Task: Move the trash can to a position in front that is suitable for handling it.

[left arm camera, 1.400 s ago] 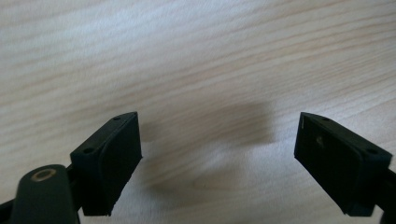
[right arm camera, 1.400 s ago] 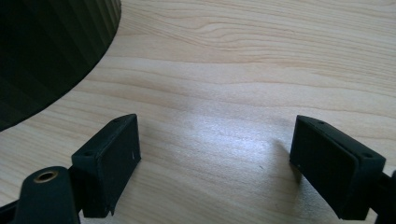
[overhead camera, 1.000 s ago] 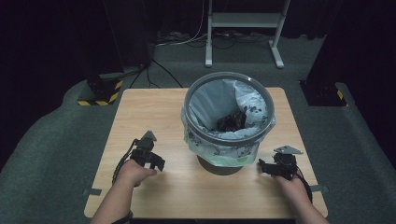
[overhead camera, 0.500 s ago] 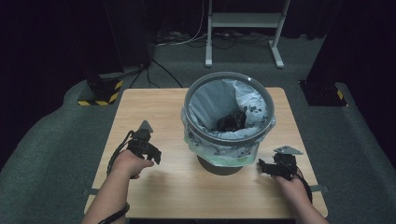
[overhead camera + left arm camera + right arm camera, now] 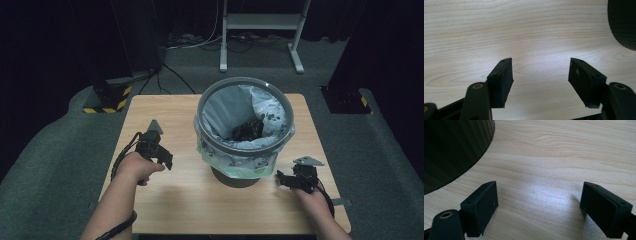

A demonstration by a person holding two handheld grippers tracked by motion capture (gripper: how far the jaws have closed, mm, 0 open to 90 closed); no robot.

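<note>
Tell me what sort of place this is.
Probably a lab or studio set up for recording. A wooden table bearing a lined bin stands on grey carpet, with dark curtains behind, a metal stand and loose cables on the floor.

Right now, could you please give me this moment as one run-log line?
left tongs: open, empty, just been closing, above table | right tongs: open, empty, beside bin | bin: lined, dark scraps inside

1 overhead, 2 close tabletop views
</note>
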